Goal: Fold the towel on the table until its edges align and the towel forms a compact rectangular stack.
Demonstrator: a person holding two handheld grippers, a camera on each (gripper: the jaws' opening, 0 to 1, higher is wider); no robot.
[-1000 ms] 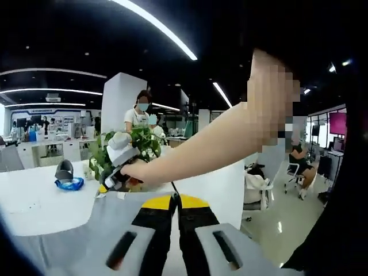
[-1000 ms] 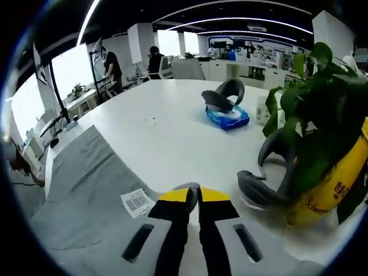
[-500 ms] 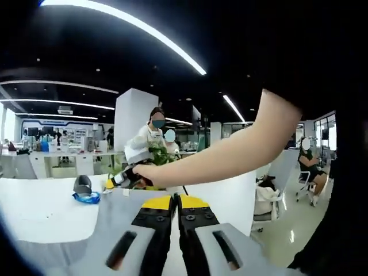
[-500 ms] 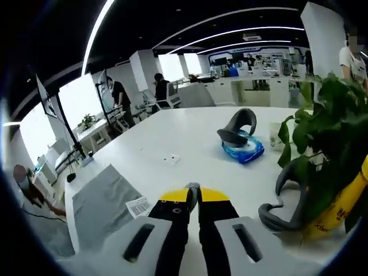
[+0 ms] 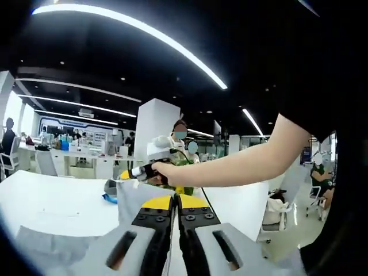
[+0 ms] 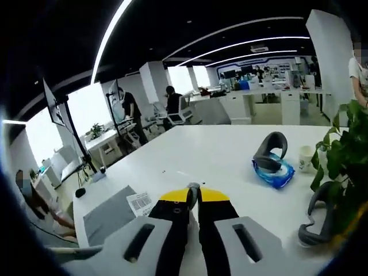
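Towel point(image 6: 109, 215) grey, lifted | white table point(image 6: 230, 155) | open-plan office

The left gripper view looks out low over the white table point(image 5: 52, 201), level with the room, with its own jaws rising close at the bottom. It faces a plant point(image 5: 184, 167) across the table. The right gripper view sits a bit higher and looks down along the table point(image 6: 218, 155) toward far desks, with the plant point(image 6: 345, 167) near its right edge. Both views share the table, the plant and the blue pack point(image 6: 276, 171) point(image 5: 109, 198) beside the plant.
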